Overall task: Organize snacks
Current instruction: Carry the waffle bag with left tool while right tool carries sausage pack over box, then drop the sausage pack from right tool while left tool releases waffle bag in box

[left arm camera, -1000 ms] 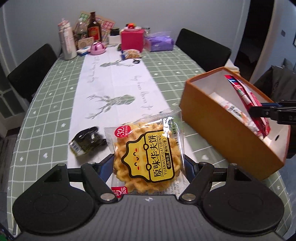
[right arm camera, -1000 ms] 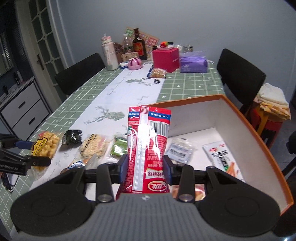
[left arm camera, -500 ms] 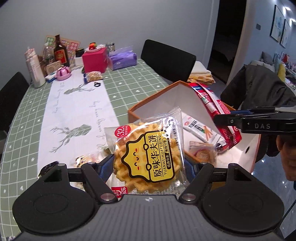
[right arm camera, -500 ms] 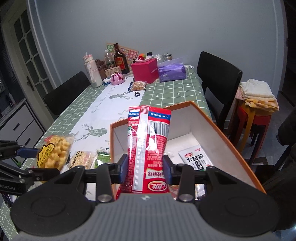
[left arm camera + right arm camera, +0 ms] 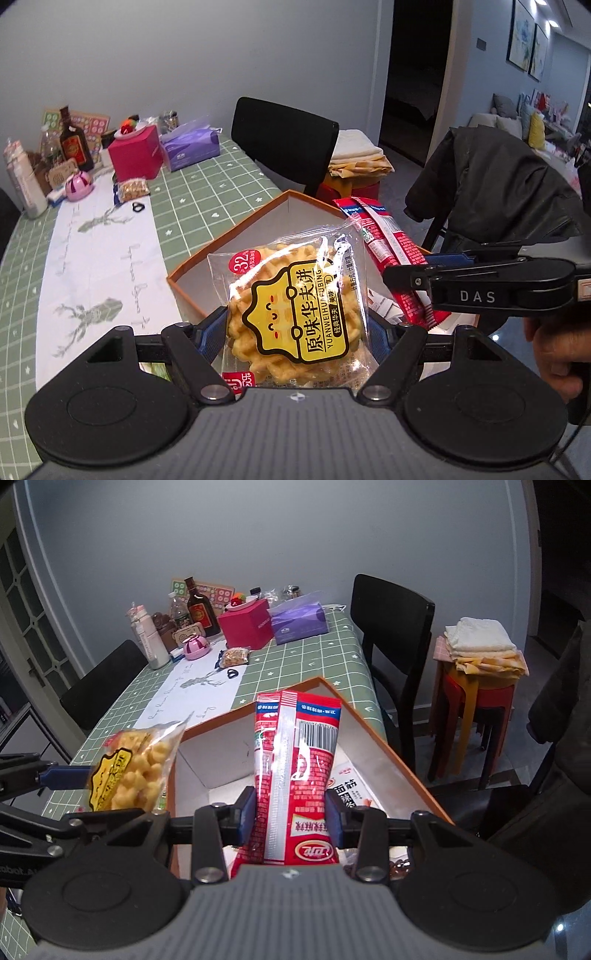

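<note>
My left gripper (image 5: 297, 332) is shut on a clear waffle packet with a yellow label (image 5: 295, 306) and holds it over the near corner of the orange box (image 5: 192, 264). The packet also shows in the right wrist view (image 5: 129, 771). My right gripper (image 5: 290, 816) is shut on a red snack packet (image 5: 295, 771), upright above the orange box (image 5: 373, 731). The red packet also shows in the left wrist view (image 5: 388, 251), to the right of the waffle. Several small packets lie on the box's white floor (image 5: 347, 782).
The green checked table (image 5: 207, 192) has a white runner (image 5: 99, 258). At its far end stand a pink box (image 5: 136, 155), a purple tissue pack (image 5: 190, 147), bottles (image 5: 75, 146) and a snack bag (image 5: 131, 190). Black chairs (image 5: 391, 627) and a stool with folded cloths (image 5: 480, 653) stand nearby.
My left gripper has carried the waffle packet right from the table to over the box. My right gripper has lifted the red packet higher above the box. Both stay shut.
</note>
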